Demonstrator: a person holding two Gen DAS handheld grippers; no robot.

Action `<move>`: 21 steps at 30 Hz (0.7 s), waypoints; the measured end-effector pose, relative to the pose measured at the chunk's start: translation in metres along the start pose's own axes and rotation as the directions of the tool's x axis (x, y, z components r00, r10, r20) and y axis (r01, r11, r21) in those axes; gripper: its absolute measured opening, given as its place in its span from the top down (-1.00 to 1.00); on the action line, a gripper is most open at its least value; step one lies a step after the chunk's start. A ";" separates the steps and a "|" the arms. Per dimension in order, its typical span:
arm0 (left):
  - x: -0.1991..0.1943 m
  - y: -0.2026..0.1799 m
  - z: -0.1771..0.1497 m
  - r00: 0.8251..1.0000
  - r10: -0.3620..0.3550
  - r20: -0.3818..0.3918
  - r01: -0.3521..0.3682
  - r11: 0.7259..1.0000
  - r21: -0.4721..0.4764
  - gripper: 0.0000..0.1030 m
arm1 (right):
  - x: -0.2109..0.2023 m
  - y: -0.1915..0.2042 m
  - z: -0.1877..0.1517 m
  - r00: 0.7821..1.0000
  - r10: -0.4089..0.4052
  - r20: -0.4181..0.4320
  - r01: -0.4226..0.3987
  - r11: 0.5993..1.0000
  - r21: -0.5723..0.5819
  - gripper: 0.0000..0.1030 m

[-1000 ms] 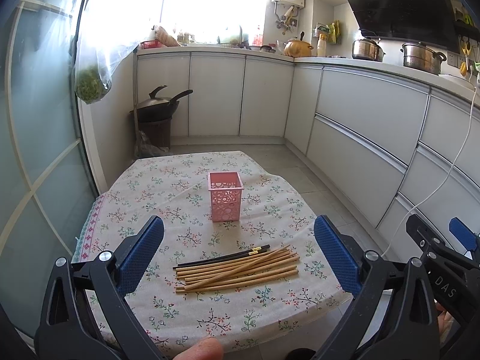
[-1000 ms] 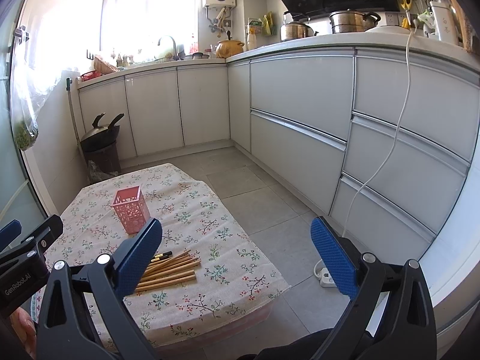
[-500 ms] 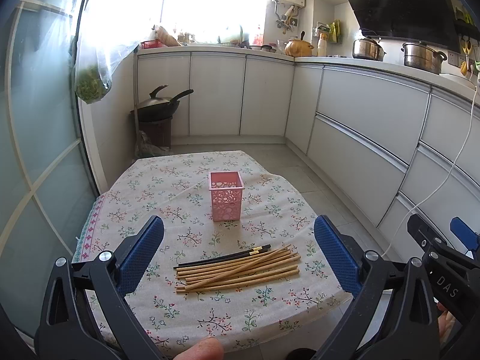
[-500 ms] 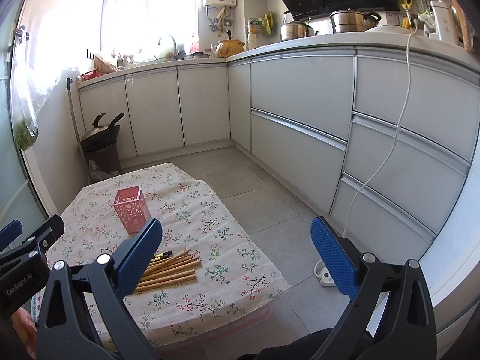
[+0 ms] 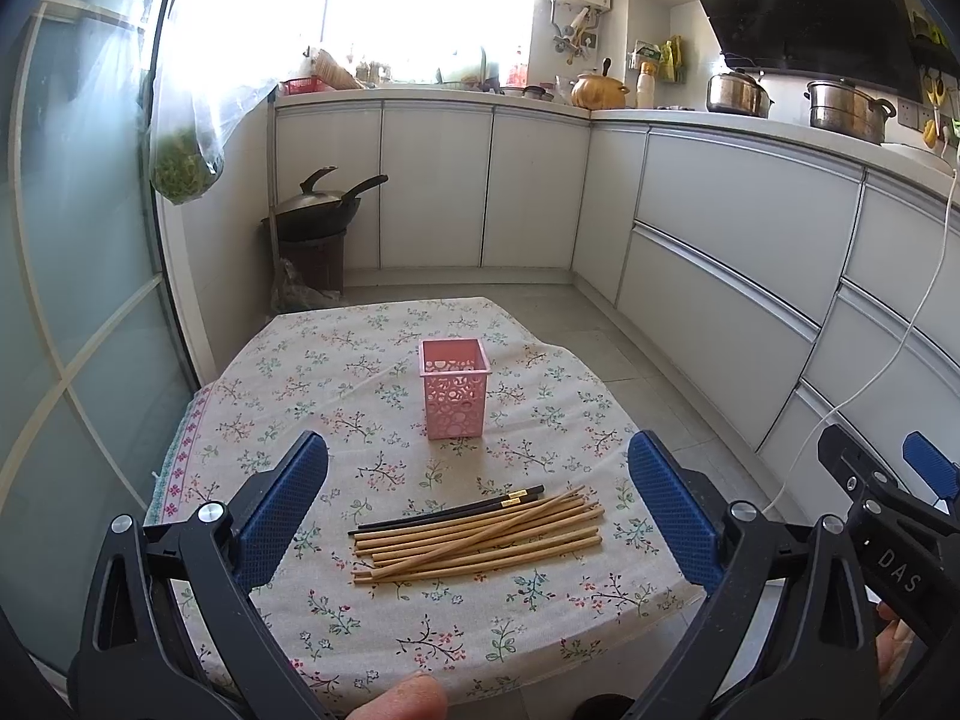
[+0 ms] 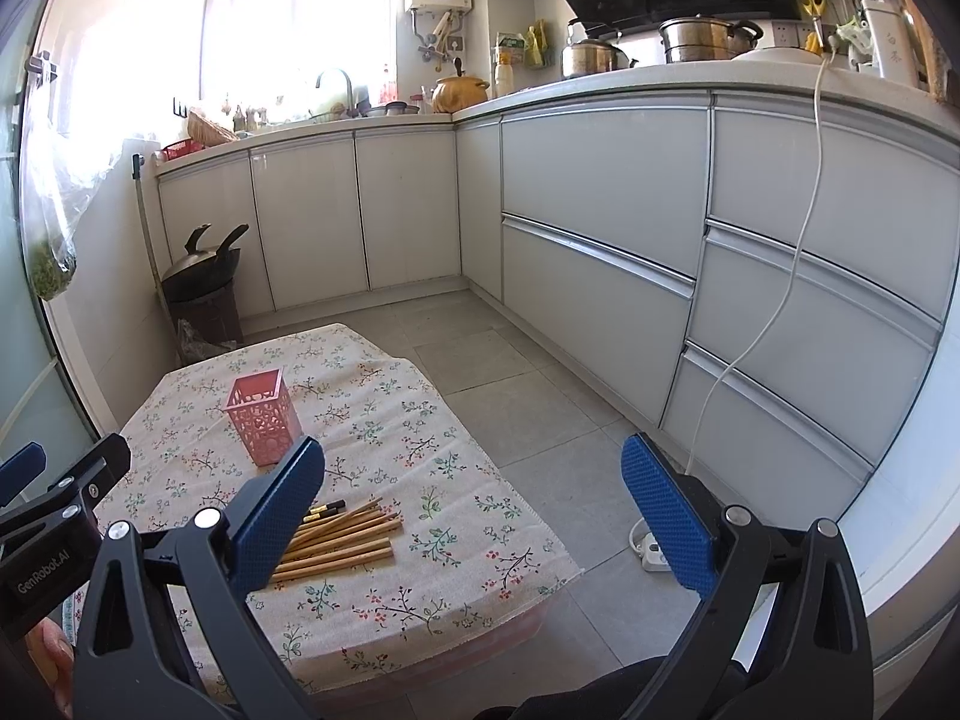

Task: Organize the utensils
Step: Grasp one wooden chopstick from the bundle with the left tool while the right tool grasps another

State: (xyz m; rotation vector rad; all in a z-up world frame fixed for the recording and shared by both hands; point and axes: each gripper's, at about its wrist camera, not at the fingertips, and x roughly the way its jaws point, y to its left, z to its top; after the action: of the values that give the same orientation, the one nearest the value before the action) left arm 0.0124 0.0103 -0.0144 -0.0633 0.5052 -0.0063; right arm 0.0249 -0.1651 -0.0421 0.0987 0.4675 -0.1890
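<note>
A pink perforated holder (image 5: 453,388) stands upright and empty on the floral tablecloth (image 5: 336,618). A loose bundle of wooden chopsticks (image 5: 480,540) with a black pair (image 5: 450,509) lies in front of it. My left gripper (image 5: 477,510) is open and empty, held above the table's near edge with the chopsticks between its fingers in view. My right gripper (image 6: 474,510) is open and empty, to the right of the table; its view shows the holder (image 6: 264,420) and chopsticks (image 6: 339,543) at lower left.
White kitchen cabinets (image 5: 720,252) run along the back and right. A wok on a dark bin (image 5: 318,222) stands behind the table. A white cable (image 6: 762,312) hangs down to a power strip (image 6: 651,546) on the tiled floor.
</note>
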 end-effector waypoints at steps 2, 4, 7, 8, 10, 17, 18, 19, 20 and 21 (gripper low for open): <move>0.002 0.000 -0.001 1.000 0.000 -0.007 0.000 1.000 0.001 -0.87 | 0.002 0.000 0.000 1.000 0.003 -0.006 -0.003 1.000 0.004 -0.88; 0.004 -0.001 -0.001 1.000 0.000 -0.017 0.000 1.000 -0.002 -0.87 | 0.004 -0.001 0.000 1.000 0.008 -0.017 -0.008 1.000 0.008 -0.88; 0.013 0.001 -0.002 0.999 -0.008 -0.047 0.008 1.000 -0.007 -0.87 | 0.011 -0.001 -0.001 0.999 0.028 -0.044 -0.027 0.999 0.022 -0.88; 0.015 0.001 -0.001 0.998 -0.011 -0.056 0.010 1.000 -0.012 -0.87 | 0.013 -0.002 0.000 0.998 0.037 -0.054 -0.036 0.999 0.030 -0.88; 0.026 0.007 0.000 0.995 -0.027 -0.101 0.024 0.999 -0.036 -0.87 | 0.020 -0.006 0.002 0.994 0.066 -0.083 -0.062 0.997 0.055 -0.88; 0.097 0.026 0.004 0.918 -0.163 -0.362 0.125 0.984 -0.126 -0.87 | 0.067 -0.022 0.007 0.932 0.260 -0.252 -0.200 0.949 0.242 -0.88; 0.104 0.024 0.004 0.910 -0.169 -0.379 0.136 0.984 -0.112 -0.87 | 0.077 -0.025 0.008 0.916 0.294 -0.274 -0.218 0.937 0.274 -0.88; 0.114 0.019 0.005 0.900 -0.172 -0.401 0.150 0.985 -0.086 -0.86 | 0.087 -0.028 0.009 0.899 0.328 -0.292 -0.237 0.922 0.306 -0.88; 0.129 0.013 0.007 0.883 -0.172 -0.437 0.167 0.985 -0.050 -0.87 | 0.095 -0.030 0.010 0.886 0.351 -0.303 -0.248 0.911 0.330 -0.88; 0.143 0.007 0.007 0.862 -0.173 -0.477 0.184 0.983 -0.024 -0.87 | 0.104 -0.032 0.010 0.874 0.370 -0.315 -0.253 0.900 0.353 -0.88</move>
State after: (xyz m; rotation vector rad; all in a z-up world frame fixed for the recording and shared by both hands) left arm 0.1410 0.0147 -0.0779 -0.0875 0.9957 -0.2157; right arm 0.1136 -0.2138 -0.0824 0.5185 0.7959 0.0879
